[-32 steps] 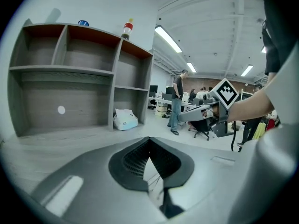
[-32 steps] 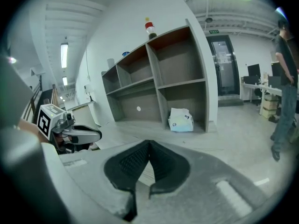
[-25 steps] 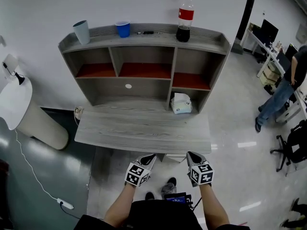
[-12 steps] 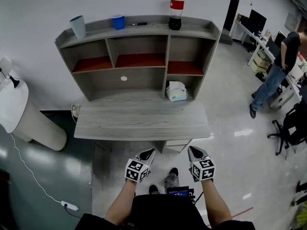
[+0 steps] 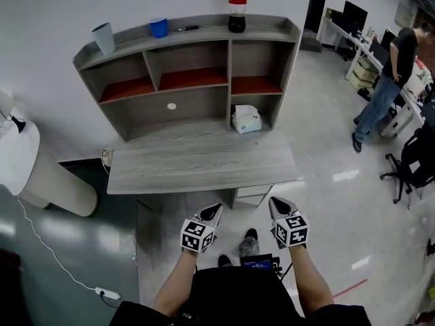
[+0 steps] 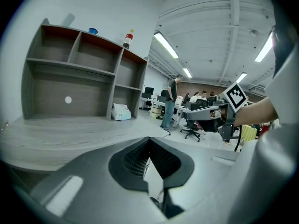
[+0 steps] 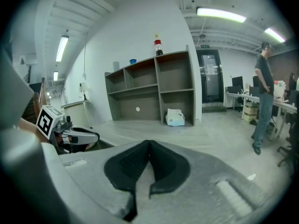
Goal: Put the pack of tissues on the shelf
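Observation:
The pack of tissues (image 5: 245,119), white and pale green, lies on the grey desk (image 5: 200,165) in the lower right bay of the shelf unit (image 5: 187,80). It also shows small in the left gripper view as the pack (image 6: 121,112) and in the right gripper view as the pack (image 7: 176,117). My left gripper (image 5: 211,212) and right gripper (image 5: 278,204) hover side by side in front of the desk's near edge, well short of the pack. Both stand shut with nothing between their jaws.
On top of the shelf unit stand a cola bottle (image 5: 237,8), a blue cup (image 5: 158,27) and a grey cup (image 5: 104,38). A white round bin (image 5: 30,165) sits at the left. A person (image 5: 384,87) stands at the right near office chairs (image 5: 412,172).
The view has drawn back from the desk: shelf and desk sit higher and smaller now. Both grippers stay shut, side by side below the desk edge.

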